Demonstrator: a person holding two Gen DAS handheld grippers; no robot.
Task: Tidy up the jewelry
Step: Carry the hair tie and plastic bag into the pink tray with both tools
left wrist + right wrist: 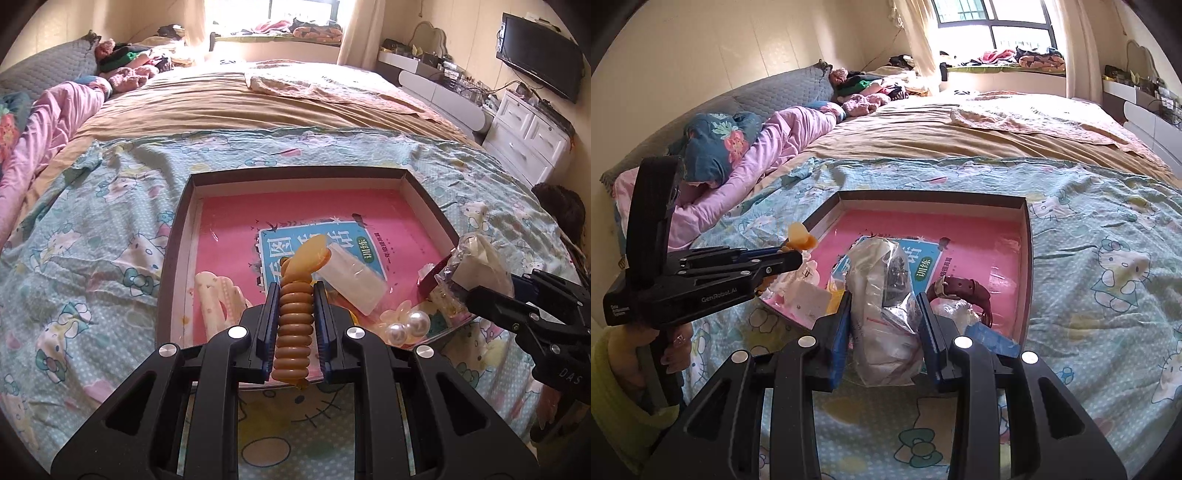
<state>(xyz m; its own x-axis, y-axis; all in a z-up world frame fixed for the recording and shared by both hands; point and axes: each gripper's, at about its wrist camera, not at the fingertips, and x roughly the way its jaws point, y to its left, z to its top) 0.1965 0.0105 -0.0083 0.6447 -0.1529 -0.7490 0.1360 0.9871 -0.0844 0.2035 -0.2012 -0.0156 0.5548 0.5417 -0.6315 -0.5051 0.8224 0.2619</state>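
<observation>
Both claws hang over the near edge of a shallow dark-walled tray point(177, 236) that sits on a cartoon-print sheet point(92, 229) on the bed. The tray is lined with a pink booklet point(295, 218), and the jewellery is bunched along its near side; the far half of the pink is bare.

Going from the left in the left wrist view: a cream hair claw-clip point(218, 299) lies at the tray's near-left, loose. Next, the left claw point(295, 291) is closed on an amber coiled hair tie point(293, 325), its coils pinched between the two blue pads and its yellow ornament end sticking out forward above the tray floor. Just right of that lies a white translucent packet point(351, 280), then a pale flower piece point(397, 312) and a pair of pearl balls point(408, 326) at the near-right edge.

Farthest right, the right claw point(884, 325) is clamped on a crumpled clear plastic bag point(882, 295) with dark and white contents that I cannot make out. Beside it a dark red strap with a buckle point(964, 291) rests on the tray floor, touching a small clear pouch below it.

As I judge it, the sorting is early to midway: everything is gathered in one tray, but nothing is laid out in rows or groups. Two items are lifted at once and need placing, and the clip, packet, pearls, flower and strap remain heaped together near the front edge.
</observation>
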